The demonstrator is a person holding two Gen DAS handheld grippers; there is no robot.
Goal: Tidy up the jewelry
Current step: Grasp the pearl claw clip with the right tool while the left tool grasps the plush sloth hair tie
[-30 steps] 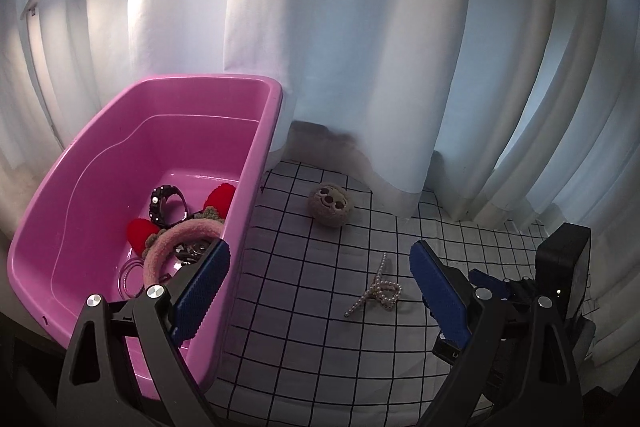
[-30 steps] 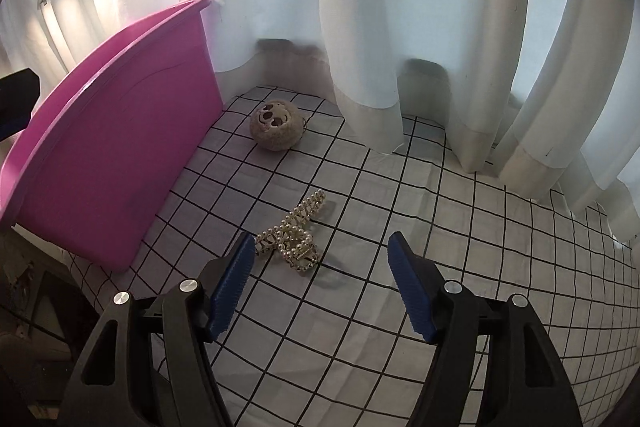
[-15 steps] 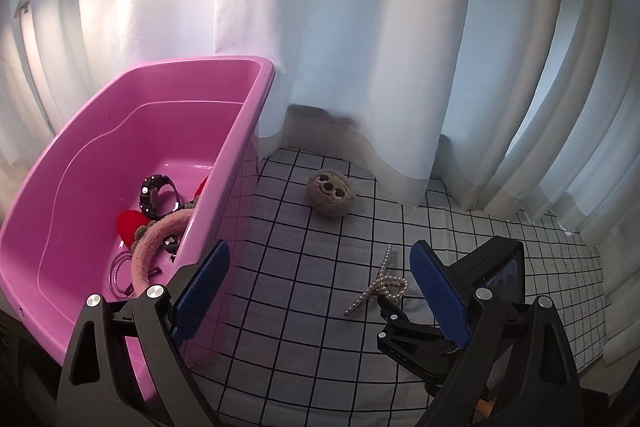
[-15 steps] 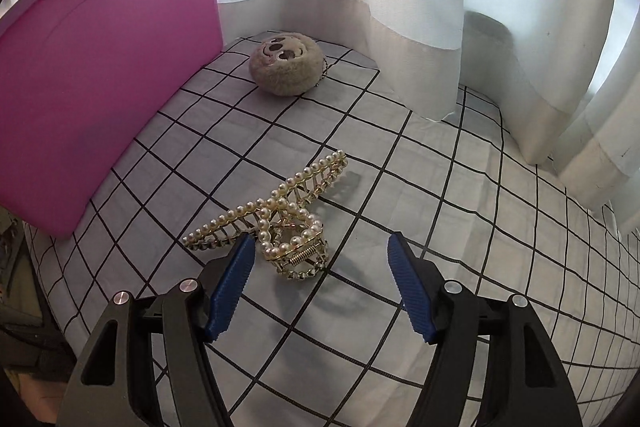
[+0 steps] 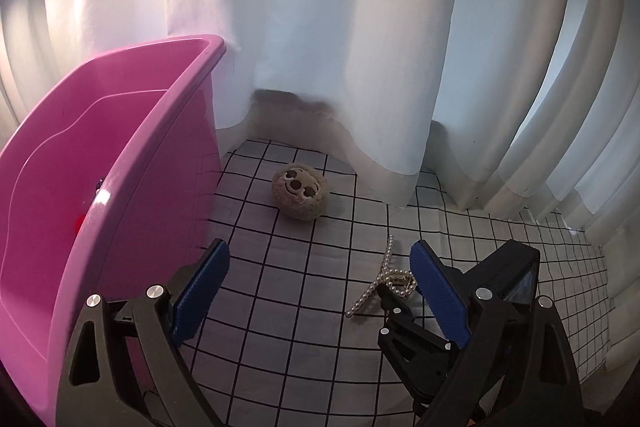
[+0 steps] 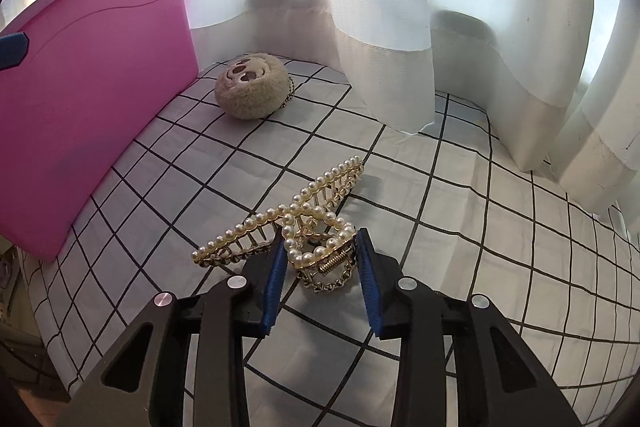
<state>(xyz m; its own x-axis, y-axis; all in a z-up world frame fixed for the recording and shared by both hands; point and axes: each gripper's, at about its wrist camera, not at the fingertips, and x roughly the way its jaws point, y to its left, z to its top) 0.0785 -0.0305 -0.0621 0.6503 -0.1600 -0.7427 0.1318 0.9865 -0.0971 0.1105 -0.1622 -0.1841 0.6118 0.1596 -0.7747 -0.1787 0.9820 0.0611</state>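
Right wrist view, taken from left to right: a pink tub (image 6: 92, 67) stands at the left edge on a white cloth with a black grid (image 6: 460, 227) that covers the tabletop. Just beside the tub's near corner sits a round fuzzy plush face (image 6: 250, 91) with a short chain trailing off its right side. Nearer the camera, in the middle, a pearl hair clip (image 6: 304, 223) lies on the cloth, its long toothed arm pointing up and to the right. The right claw (image 6: 322, 251) has its blue pads (image 6: 276, 275) narrowed around the sprung hinge end of the clip; the left pad looks to be against the pearls, while a thin gap seems to remain at the right one, so I cannot tell whether it truly grips. White curtains (image 6: 380, 7) hang along the back and right, their hems resting on the cloth. From the left wrist view, the tub (image 5: 120, 155) fills the left side, the plush face (image 5: 300, 193) sits in the middle, and the clip (image 5: 384, 279) lies to the right with the right claw (image 5: 394, 293) reaching it from below. The left claw (image 5: 316, 291) hangs wide open above the cloth (image 5: 280, 287), holding nothing.
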